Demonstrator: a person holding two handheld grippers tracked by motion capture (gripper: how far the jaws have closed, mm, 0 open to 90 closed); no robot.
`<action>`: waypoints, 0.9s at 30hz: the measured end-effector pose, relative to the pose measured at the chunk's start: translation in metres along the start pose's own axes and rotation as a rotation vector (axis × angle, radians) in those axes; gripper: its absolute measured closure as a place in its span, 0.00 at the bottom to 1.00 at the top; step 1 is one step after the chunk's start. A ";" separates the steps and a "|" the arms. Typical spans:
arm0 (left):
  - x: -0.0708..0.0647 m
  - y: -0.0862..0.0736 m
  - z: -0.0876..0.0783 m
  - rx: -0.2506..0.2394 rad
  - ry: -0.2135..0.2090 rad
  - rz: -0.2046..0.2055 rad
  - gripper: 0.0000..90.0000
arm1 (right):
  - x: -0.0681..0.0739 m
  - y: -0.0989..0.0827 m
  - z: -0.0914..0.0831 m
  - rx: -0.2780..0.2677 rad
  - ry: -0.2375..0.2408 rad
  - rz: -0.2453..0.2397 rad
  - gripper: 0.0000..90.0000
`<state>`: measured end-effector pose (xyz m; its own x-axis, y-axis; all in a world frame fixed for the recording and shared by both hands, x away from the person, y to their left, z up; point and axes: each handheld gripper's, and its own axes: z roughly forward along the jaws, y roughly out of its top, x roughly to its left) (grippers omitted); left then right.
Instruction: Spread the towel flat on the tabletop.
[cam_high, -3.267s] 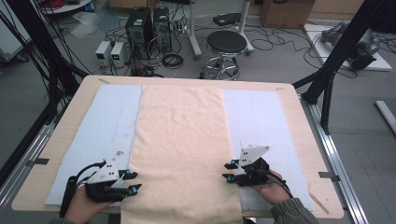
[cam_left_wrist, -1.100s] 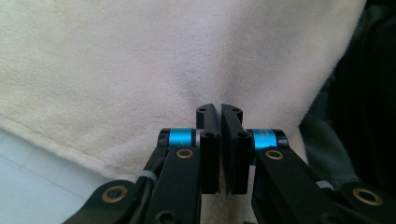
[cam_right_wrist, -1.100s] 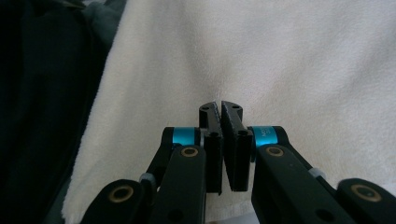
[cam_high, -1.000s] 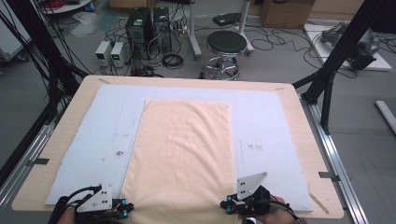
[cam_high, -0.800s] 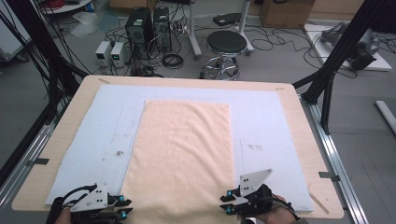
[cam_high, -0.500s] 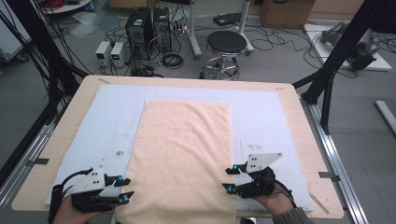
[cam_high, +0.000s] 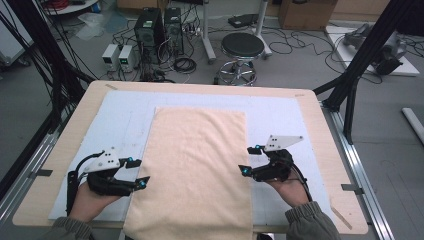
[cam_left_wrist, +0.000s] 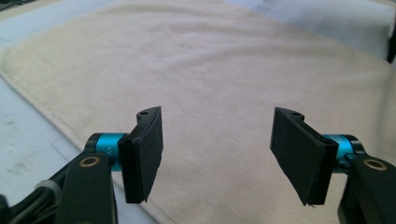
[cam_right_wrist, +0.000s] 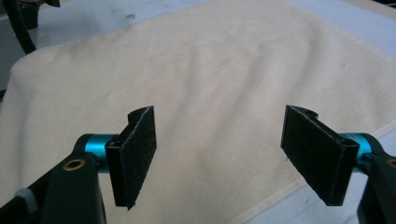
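1. The towel (cam_high: 200, 170) lies flat on the pale blue mat (cam_high: 125, 115), lengthways down the middle of the table (cam_high: 320, 125), its near end hanging a little over the table's near edge.
2. Left gripper (cam_high: 141, 172) sits at the towel's left edge, near the table's near-left corner. Its jaws have just been opening and stand apart, nothing between them, as the left gripper view confirms with the left gripper (cam_left_wrist: 215, 154) hovering over bare cloth.
3. Right gripper (cam_high: 248, 160) is at the towel's right edge, jaws likewise just opened and empty; the right gripper view shows the right gripper (cam_right_wrist: 219, 158) above the towel (cam_right_wrist: 210, 84).
4. My read: the towel looks doubled and smoothed, so one fold seems done.
5. Left to do, likely: another fold, each gripper taking a fresh hold on an edge.
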<state>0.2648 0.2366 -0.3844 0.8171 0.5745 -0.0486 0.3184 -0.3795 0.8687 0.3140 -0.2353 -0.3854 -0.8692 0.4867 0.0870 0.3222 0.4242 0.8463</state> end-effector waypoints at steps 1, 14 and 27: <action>0.003 0.003 0.001 -0.005 0.005 -0.003 0.38 | -0.002 0.003 0.001 0.004 -0.003 0.002 0.28; 0.023 0.020 0.011 -0.031 0.040 -0.037 0.35 | -0.023 0.027 0.016 0.016 -0.037 -0.025 0.25; 0.033 0.027 0.019 -0.038 0.061 -0.047 0.35 | -0.033 0.034 0.025 0.042 -0.065 -0.029 0.24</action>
<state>0.3093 0.2313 -0.3715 0.7709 0.6341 -0.0604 0.3358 -0.3240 0.8844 0.3632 -0.2181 -0.3724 -0.8526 0.5219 0.0274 0.3143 0.4701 0.8248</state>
